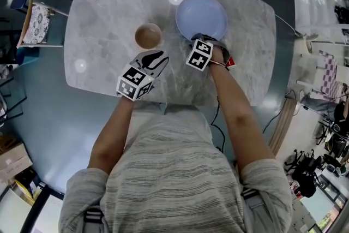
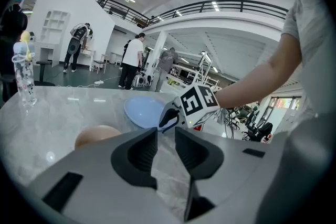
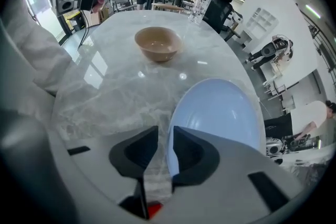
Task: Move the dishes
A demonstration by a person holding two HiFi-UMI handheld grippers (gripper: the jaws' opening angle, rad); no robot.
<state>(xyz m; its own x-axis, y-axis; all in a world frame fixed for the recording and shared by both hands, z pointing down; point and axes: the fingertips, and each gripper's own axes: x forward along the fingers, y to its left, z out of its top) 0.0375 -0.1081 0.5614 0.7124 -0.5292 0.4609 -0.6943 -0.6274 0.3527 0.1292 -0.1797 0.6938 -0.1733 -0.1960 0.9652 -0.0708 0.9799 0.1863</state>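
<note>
Plate [image 1: 202,16]: pale blue and round, so we name no long axis; flat on marble table [image 1: 103,13], hollow up, upper centre of the head view.
Bowl [image 1: 148,35]: tan, upright, just left of Plate, apart from it.
Right gripper [image 3: 165,136]: at Plate's near rim; jaws narrowly apart, the rim in their gap, nothing pinched.
Left gripper [image 2: 166,139]: we see a narrow gap, empty; lower in frame than Bowl.

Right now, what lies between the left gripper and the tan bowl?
Bare marble tabletop separates the left gripper from the tan bowl, per the head view.
</note>
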